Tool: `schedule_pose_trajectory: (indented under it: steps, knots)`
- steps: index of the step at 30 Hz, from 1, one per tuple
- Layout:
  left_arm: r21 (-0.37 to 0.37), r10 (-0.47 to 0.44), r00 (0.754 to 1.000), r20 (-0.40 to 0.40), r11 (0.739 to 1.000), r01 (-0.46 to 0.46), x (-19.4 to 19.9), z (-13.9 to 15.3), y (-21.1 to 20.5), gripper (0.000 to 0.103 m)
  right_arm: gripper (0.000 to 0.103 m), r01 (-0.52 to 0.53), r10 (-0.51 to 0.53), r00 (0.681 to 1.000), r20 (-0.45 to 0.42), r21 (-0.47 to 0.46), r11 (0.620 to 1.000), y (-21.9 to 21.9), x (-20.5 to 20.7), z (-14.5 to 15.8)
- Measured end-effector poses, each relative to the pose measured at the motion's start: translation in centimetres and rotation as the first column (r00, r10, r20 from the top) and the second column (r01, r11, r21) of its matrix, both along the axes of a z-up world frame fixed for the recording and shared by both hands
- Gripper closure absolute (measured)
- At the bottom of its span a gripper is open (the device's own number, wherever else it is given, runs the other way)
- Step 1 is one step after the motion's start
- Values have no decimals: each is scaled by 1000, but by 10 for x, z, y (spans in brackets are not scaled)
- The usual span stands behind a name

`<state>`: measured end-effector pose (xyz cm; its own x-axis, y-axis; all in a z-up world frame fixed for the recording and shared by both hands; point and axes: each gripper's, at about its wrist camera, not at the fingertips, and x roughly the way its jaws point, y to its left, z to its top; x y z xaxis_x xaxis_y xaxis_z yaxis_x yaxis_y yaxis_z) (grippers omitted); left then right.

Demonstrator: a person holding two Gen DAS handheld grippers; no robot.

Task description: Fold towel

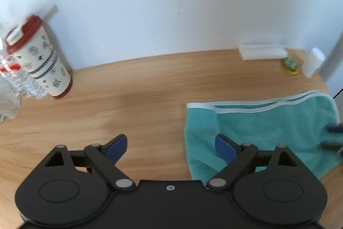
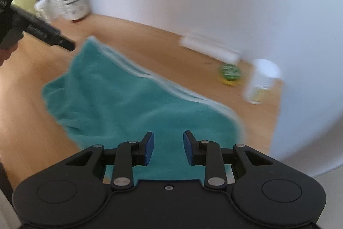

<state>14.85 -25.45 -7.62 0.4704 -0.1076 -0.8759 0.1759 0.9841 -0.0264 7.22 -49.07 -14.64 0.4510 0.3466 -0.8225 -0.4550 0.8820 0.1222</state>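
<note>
Towel (image 1: pixel 257 128), teal, lying doubled on desk (image 1: pixel 128 104), white-trimmed edges stacked at far side; left gripper (image 1: pixel 171 149) and right gripper (image 2: pixel 168 147) jaws apart, empty; any further fold wants edges matched.

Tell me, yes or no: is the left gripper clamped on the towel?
No, the left gripper is open, its fingers spread wide with no part of the teal towel pinched between them.

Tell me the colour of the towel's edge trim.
The towel is teal with a pale, whitish trim along its edge, clearest in the left wrist view.
</note>
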Motion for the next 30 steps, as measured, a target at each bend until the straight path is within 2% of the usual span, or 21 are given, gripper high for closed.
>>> schedule_pose_trajectory:
  steps: [1, 3, 4, 5, 8, 11, 12, 13, 15, 21, 22, 23, 24, 26, 28, 30]
  knots:
    - [-48, 2, 1000, -5, 999, -2, -4, 2, -3, 6, 69, -18, 17, 1000, 5, 11, 1000, 9, -2, -3]
    - [-122, -54, 999, -2, 991, 53, -16, 2, -24, 6, 69, -49, 49, 999, 19, 22, 999, 27, -5, -10]
    - [-114, -90, 996, 19, 989, 91, -22, -2, -39, 4, 69, -59, 59, 998, 14, 13, 998, 31, -5, -13]
    - [-84, -123, 992, 28, 989, 125, -26, -11, -52, 4, 69, -69, 69, 998, 8, 1, 998, 35, -5, -16]
    - [-13, -188, 982, -13, 982, 187, -30, -46, -77, 5, 69, -102, 103, 995, 10, -57, 993, 37, -9, -28]
    - [99, -175, 983, -54, 979, 179, -29, -76, -80, 6, 70, -102, 105, 994, 33, -83, 991, 28, -13, -33]
    - [122, -156, 985, -71, 979, 164, -27, -85, -75, 4, 69, -102, 106, 993, 42, -95, 990, 25, -15, -34]
    - [108, -137, 987, -81, 983, 145, -25, -88, -67, 4, 69, -92, 97, 994, 41, -101, 991, 21, -15, -33]
    - [101, -132, 988, -84, 985, 140, -24, -90, -59, 0, 67, -71, 75, 997, 35, -109, 991, 13, -14, -33]
    - [87, -136, 985, -104, 986, 145, -17, -90, -47, 0, 65, -7, 10, 1000, 19, -136, 991, -12, -14, -30]
    - [88, -140, 985, -104, 985, 149, -17, -90, -47, 0, 54, 3, -1, 1000, 16, -141, 990, -16, -13, -30]
    - [89, -140, 984, -109, 985, 150, -16, -88, -47, 0, 48, 14, -12, 1000, 14, -146, 989, -20, -13, -29]
    - [91, -138, 984, -116, 985, 149, -15, -86, -48, 0, 47, 25, -23, 1000, 11, -150, 988, -24, -13, -29]
    - [94, -122, 985, -124, 986, 134, -14, -81, -48, 0, 38, 52, -53, 999, -5, -132, 990, -36, -13, -29]
    - [115, -102, 991, -85, 987, 112, -15, -67, -48, 1, 40, 73, -76, 997, -13, -131, 989, -45, -15, -26]
    - [94, -106, 993, -58, 989, 111, -17, -56, -45, 1, 43, 74, -63, 996, 63, -188, 979, -44, -23, -18]
